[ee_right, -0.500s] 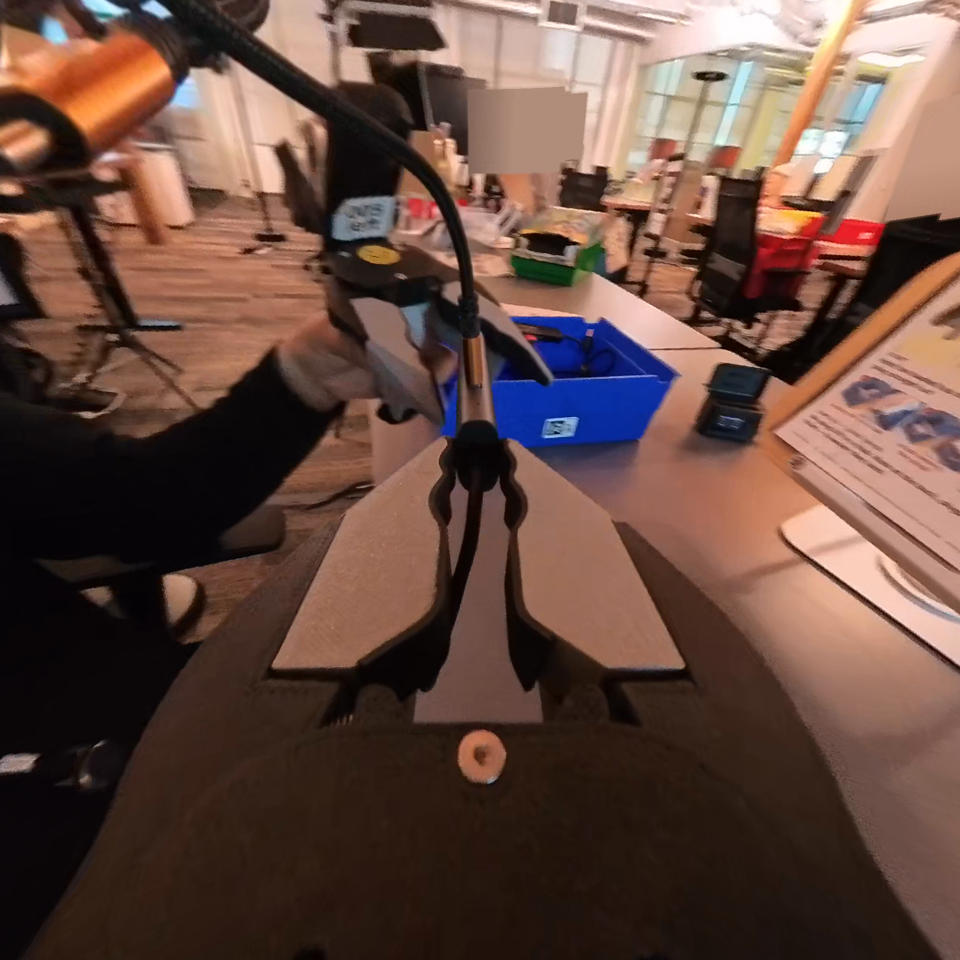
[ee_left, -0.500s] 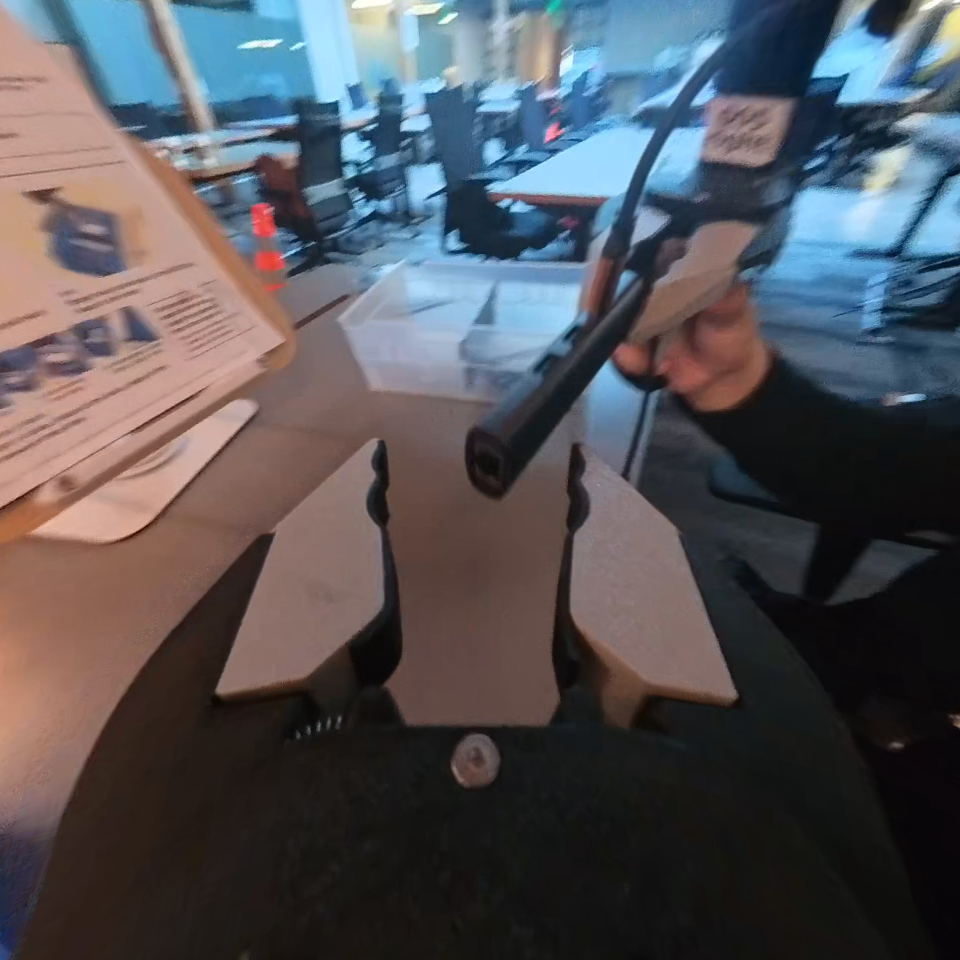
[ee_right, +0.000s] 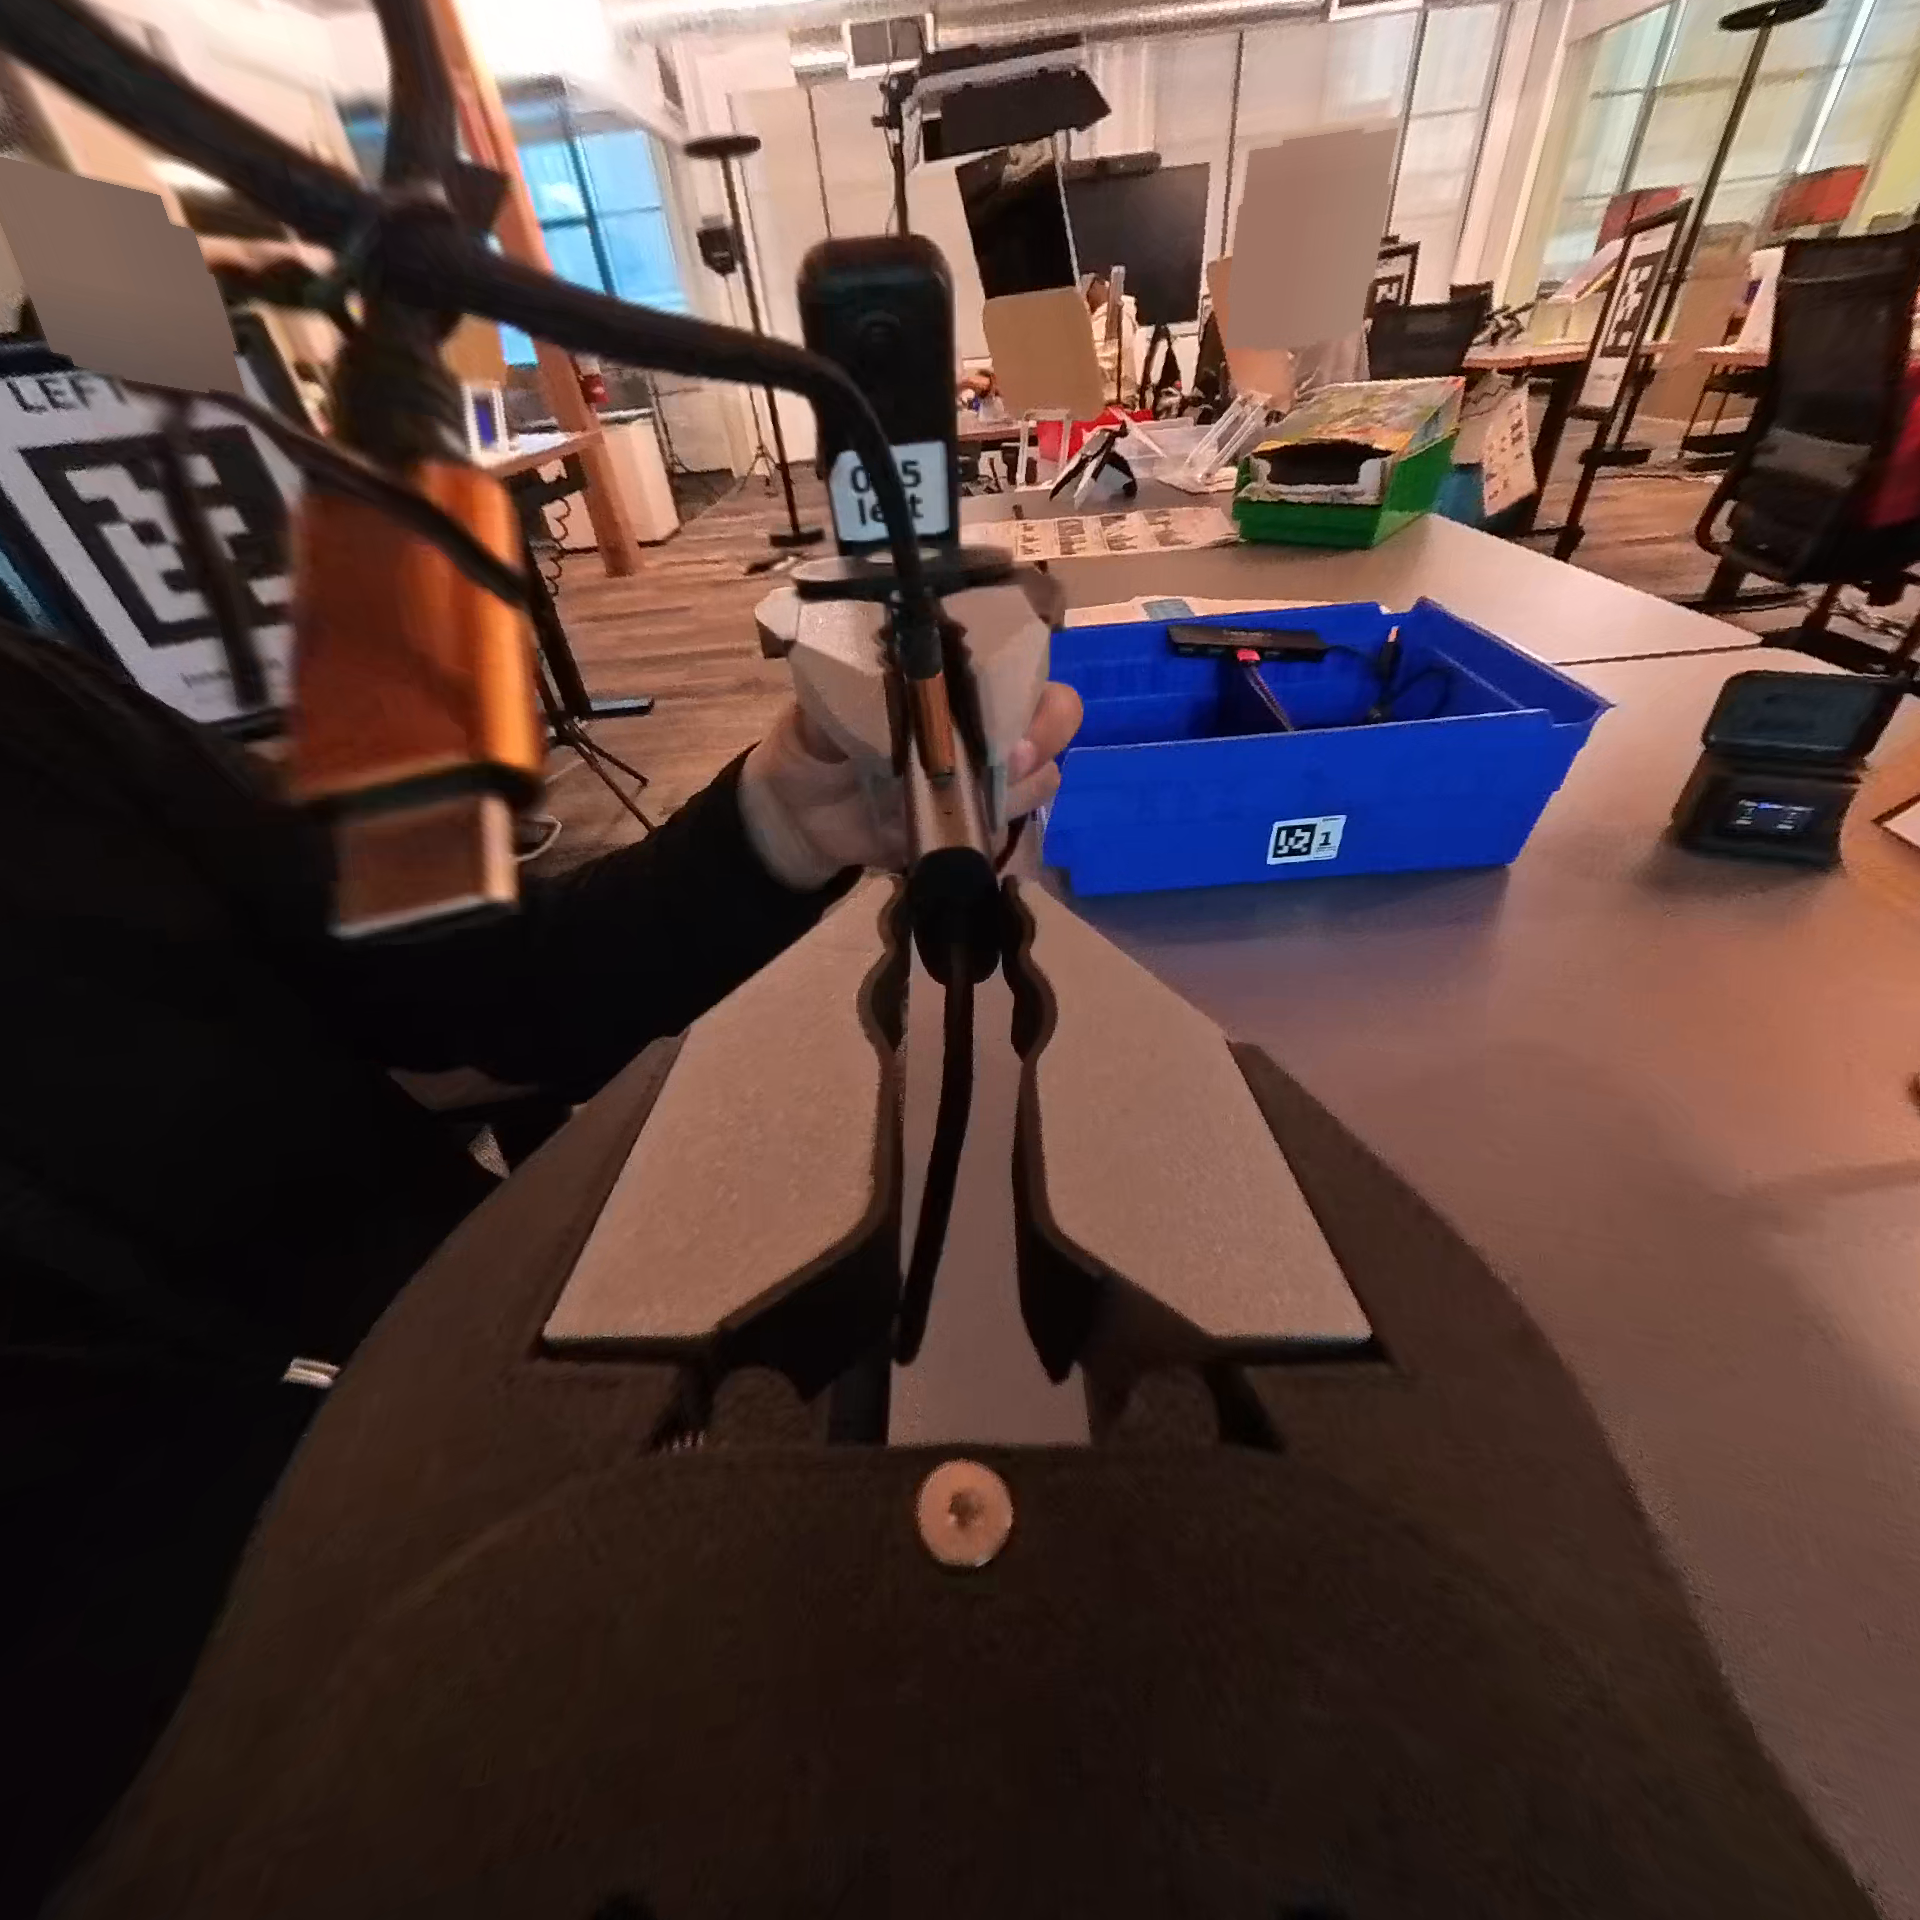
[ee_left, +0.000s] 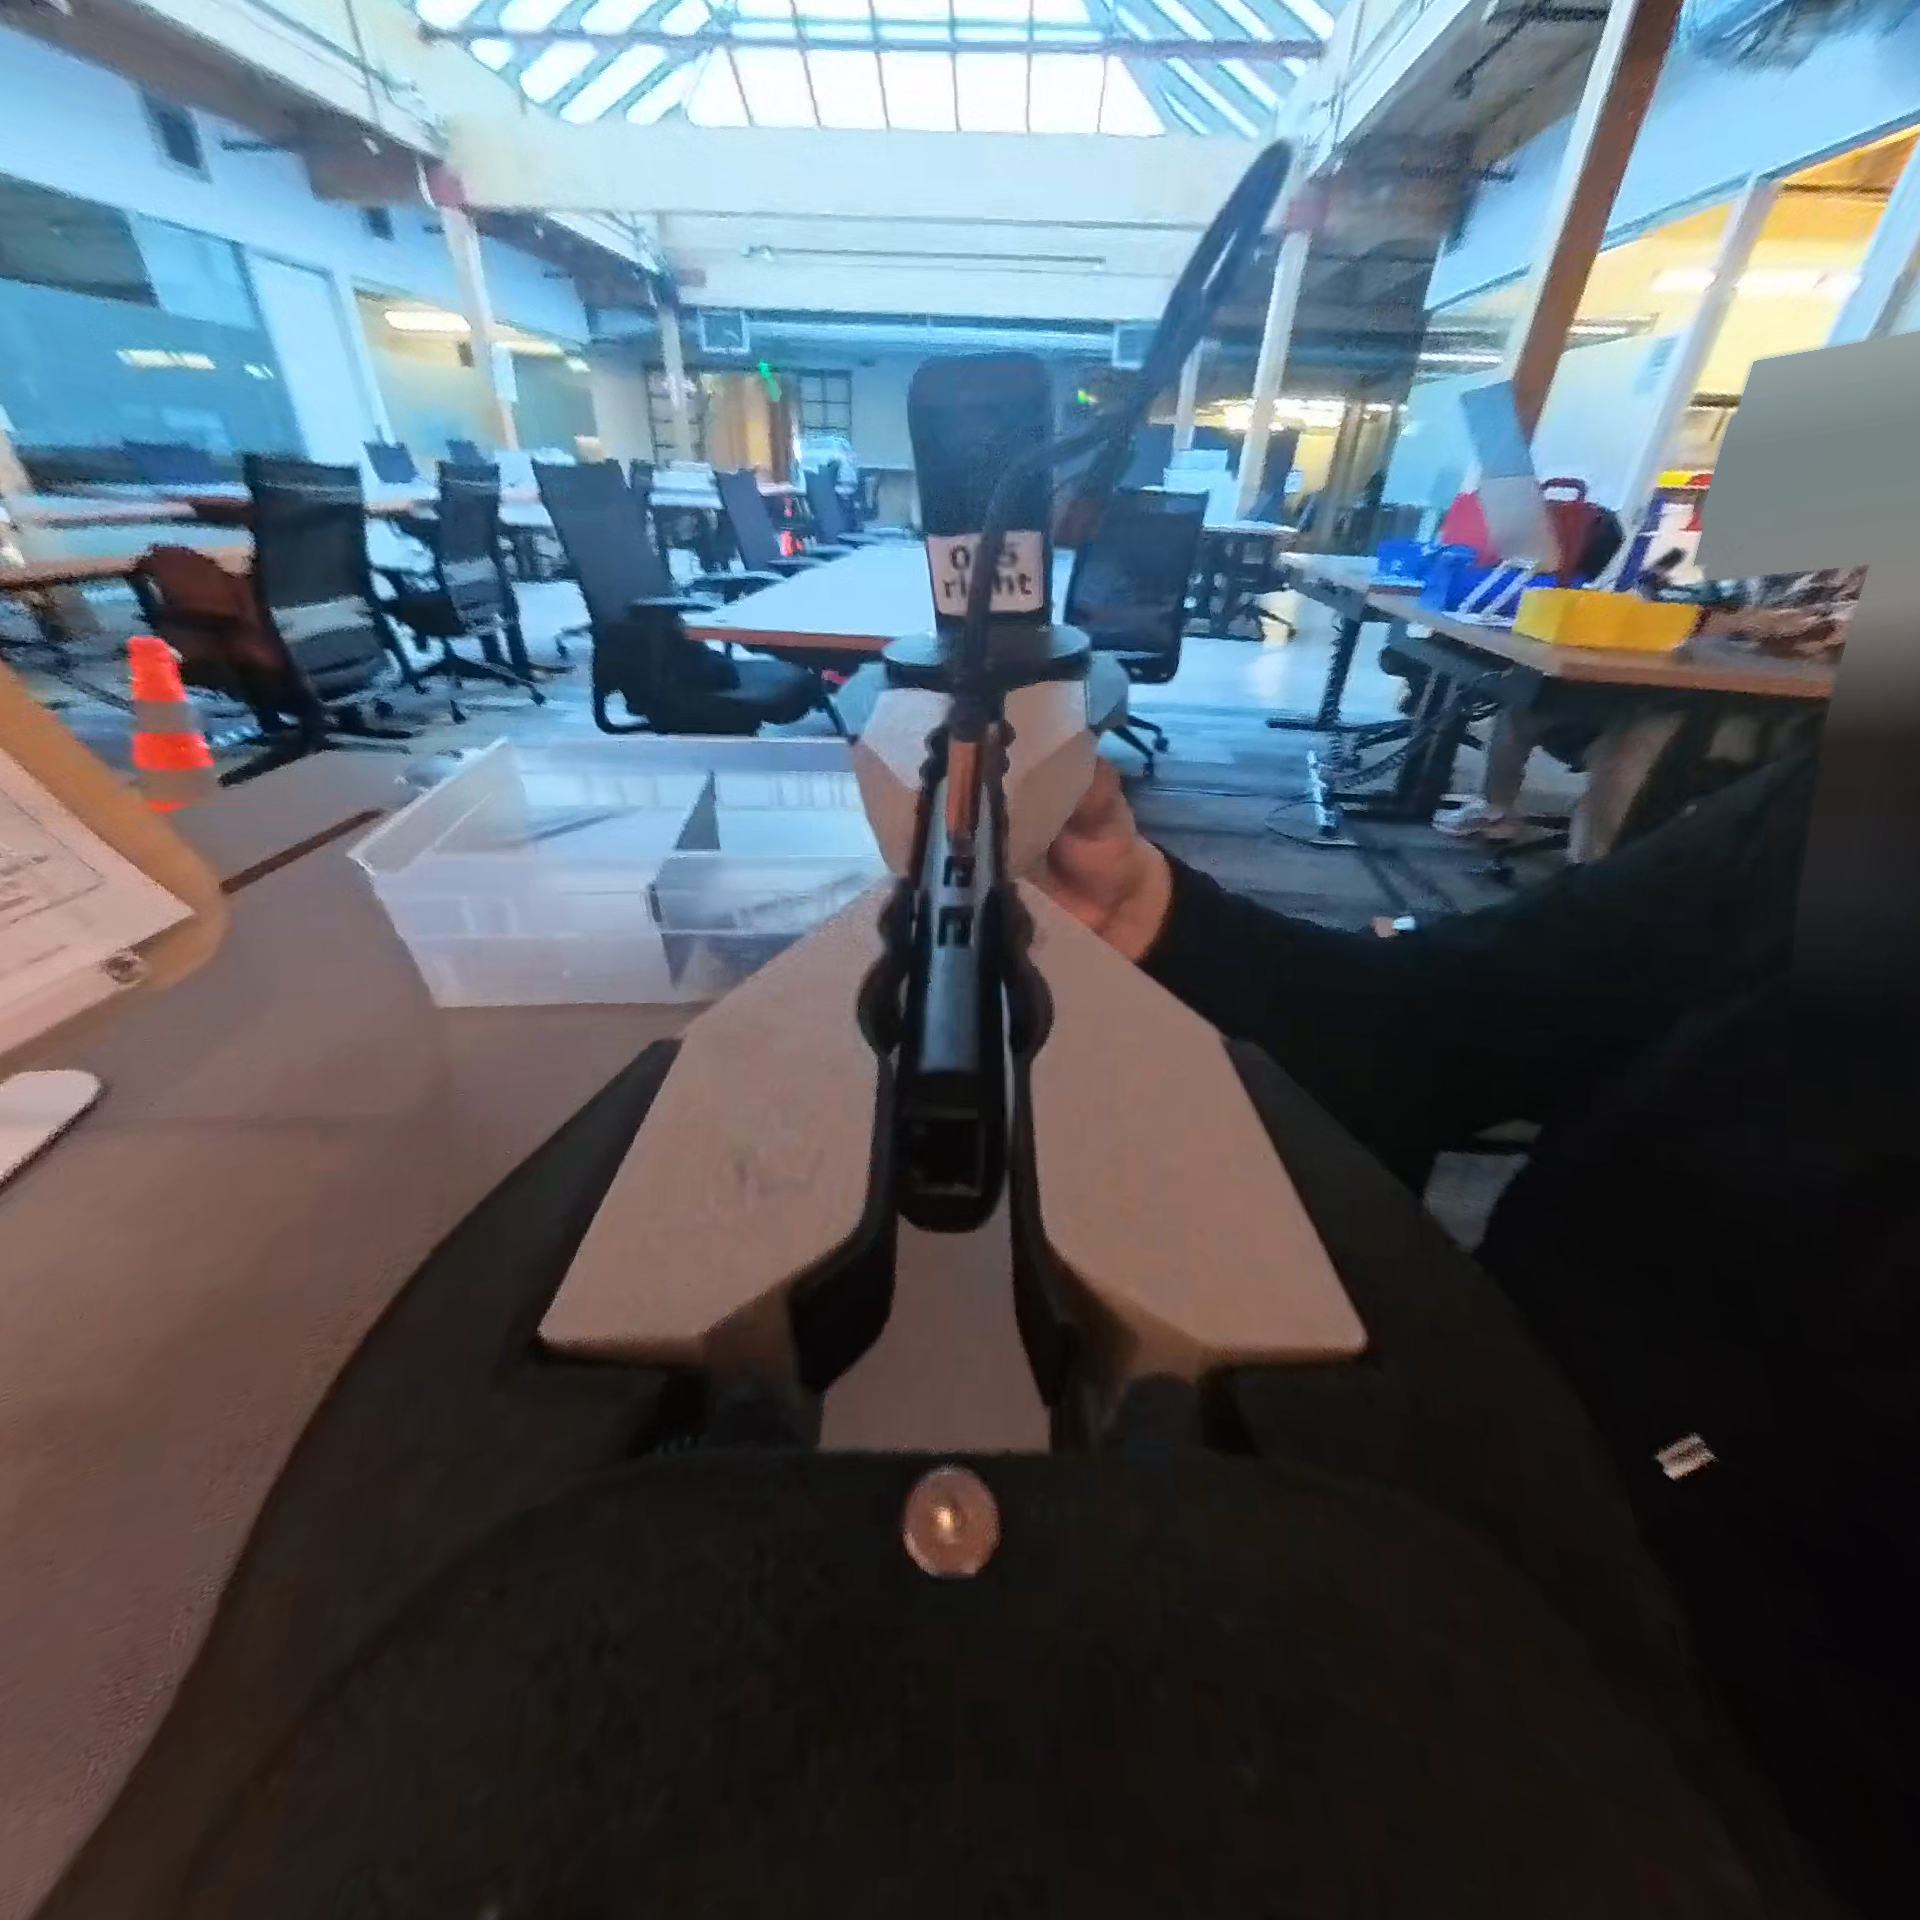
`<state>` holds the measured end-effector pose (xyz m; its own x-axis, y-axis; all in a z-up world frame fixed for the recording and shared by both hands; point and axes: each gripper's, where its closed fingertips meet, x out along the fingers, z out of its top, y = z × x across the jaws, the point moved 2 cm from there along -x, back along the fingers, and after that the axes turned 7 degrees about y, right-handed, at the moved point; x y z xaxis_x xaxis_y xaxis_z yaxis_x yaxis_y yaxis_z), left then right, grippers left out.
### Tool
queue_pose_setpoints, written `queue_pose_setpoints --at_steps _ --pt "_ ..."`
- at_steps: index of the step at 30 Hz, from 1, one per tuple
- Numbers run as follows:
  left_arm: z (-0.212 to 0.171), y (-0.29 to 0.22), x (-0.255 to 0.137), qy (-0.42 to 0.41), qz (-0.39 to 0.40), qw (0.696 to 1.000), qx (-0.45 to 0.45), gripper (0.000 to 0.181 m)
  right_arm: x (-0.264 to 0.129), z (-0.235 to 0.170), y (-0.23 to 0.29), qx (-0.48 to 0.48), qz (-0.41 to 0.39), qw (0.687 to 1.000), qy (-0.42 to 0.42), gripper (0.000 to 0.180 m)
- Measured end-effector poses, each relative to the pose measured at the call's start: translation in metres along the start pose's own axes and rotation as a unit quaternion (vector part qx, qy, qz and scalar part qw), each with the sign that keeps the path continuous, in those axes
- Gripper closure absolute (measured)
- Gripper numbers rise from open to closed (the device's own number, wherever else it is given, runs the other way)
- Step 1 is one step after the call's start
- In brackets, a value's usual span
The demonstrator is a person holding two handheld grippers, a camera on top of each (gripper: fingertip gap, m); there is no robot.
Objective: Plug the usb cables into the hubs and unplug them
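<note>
left gripper (ee_left: 951,997): my jaws pinch the hub (ee_left: 948,1039), a slim dark bar lying lengthwise between them, ports facing up, held in the air above the bench (ee_left: 260,1195).
right gripper (ee_right: 961,925): my jaws pinch the usb cable (ee_right: 940,1122) at the dark boot behind its copper plug (ee_right: 935,727); the plug tip reaches into the left gripper's jaws, at the hub's end. Seated or not: cannot tell.
hub handling: light, rigid, smooth shell, likely to slide along the jaws under a push; grip the long flat sides, well back from the ports.
cable handling: cord soft and springy, plug stiff; hold the plug body or boot, never the cord.
loose end: second copper plug (ee_right: 410,707) hangs blurred close to the right camera.
blue bin (ee_right: 1299,800): another hub and cable inside, on the bench.
</note>
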<state>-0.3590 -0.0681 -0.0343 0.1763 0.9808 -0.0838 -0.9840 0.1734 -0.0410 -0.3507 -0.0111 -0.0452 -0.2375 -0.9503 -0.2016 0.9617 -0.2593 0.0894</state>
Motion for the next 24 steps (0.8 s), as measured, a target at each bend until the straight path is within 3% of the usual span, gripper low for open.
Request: queue_pose_setpoints --at_steps 5,11,17,19,24 --pt "-0.011 0.0 0.002 0.036 -0.003 0.999 -0.002 0.168 0.004 -0.003 -0.001 0.009 0.014 1.0 -0.002 0.166" --pt "-0.022 0.005 0.008 0.124 0.083 0.986 0.076 0.167 0.006 -0.018 -0.012 -0.002 -0.028 0.998 0.055 0.162" --pt "-0.033 0.001 0.015 0.181 0.101 0.971 0.118 0.167 0.015 -0.037 -0.008 -0.117 -0.088 0.979 0.14 0.149" --pt "-0.035 -0.004 0.017 0.188 0.089 0.971 0.118 0.167 0.02 -0.042 -0.008 -0.168 -0.121 0.964 0.166 0.162" --pt "-0.046 -0.008 0.011 0.231 0.08 0.965 0.091 0.167 0.024 -0.048 0.0 -0.243 -0.137 0.941 0.194 0.165"
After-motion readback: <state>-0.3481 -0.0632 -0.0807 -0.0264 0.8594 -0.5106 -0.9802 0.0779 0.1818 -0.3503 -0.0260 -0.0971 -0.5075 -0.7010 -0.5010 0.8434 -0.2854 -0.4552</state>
